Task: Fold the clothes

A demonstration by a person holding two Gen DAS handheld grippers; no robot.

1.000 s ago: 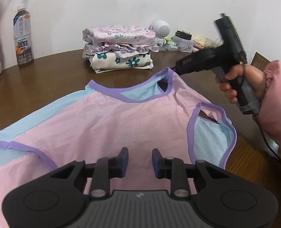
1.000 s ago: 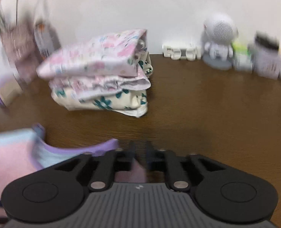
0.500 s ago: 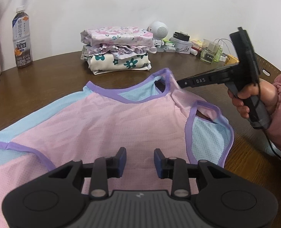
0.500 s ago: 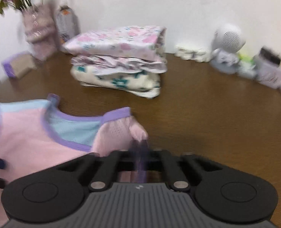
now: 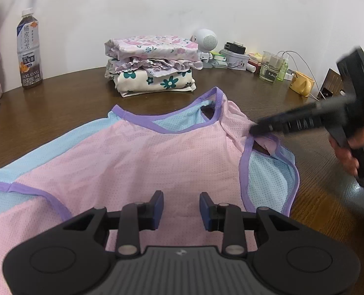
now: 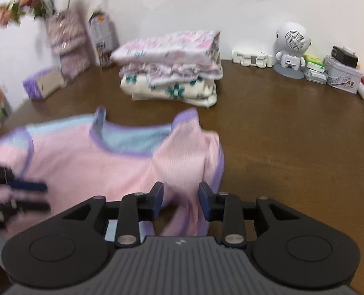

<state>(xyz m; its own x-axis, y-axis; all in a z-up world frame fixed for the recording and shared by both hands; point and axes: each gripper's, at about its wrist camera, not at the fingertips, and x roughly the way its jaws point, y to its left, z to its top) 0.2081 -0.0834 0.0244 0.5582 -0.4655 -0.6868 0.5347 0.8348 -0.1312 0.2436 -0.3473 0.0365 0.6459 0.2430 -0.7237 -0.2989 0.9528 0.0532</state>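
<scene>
A pink sleeveless top with pale blue panels and purple binding is spread flat on a brown wooden table, its neckline turned toward the wall and its long axis running from there back toward the person. The left gripper is held over the lower middle of the garment, jaws parted with nothing between them. The right gripper is seen at the right shoulder and armhole, its jaws apart with the pink cloth lying loosely between them; whether the fabric is touched by them cannot be told through the blur. The right-hand edge is judged the nearer one to be caught, by the right gripper, and carried across toward the left. The cloth is a thin, dotted mesh, limp and slightly rumpled at the armhole. A stack of folded floral clothes lies well beyond the neckline
</scene>
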